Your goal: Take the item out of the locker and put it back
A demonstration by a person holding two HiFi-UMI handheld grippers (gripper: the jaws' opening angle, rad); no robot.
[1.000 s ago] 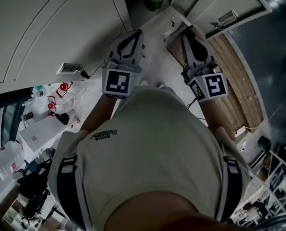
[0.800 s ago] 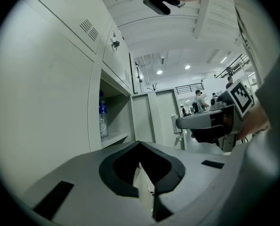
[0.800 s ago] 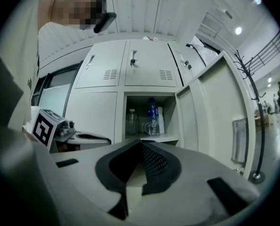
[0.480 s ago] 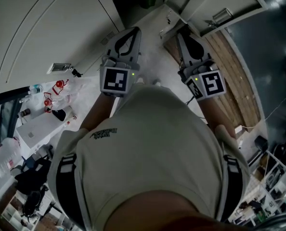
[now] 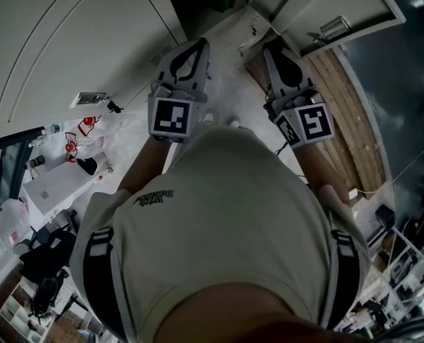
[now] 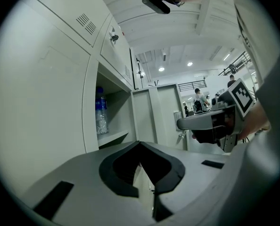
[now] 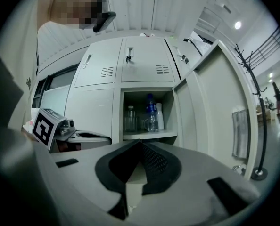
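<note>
The open locker compartment (image 7: 147, 114) holds a clear water bottle with a blue label (image 7: 151, 113), a glass jar (image 7: 130, 118) and a white cup (image 7: 159, 116). The bottle (image 6: 100, 111) also shows in the left gripper view. My left gripper (image 5: 197, 47) and right gripper (image 5: 273, 48) point side by side at the lockers, a short way in front of them. Both are shut with nothing between the jaws; their tips meet in the left gripper view (image 6: 140, 143) and in the right gripper view (image 7: 140, 142). Each gripper view shows the other gripper beside it.
The locker door (image 7: 210, 107) stands swung open to the right; it also shows in the head view (image 5: 326, 9). A coat stand (image 7: 259, 126) is further right. A cluttered table with bottles (image 5: 69, 156) lies at my left, wooden flooring (image 5: 347, 120) at my right.
</note>
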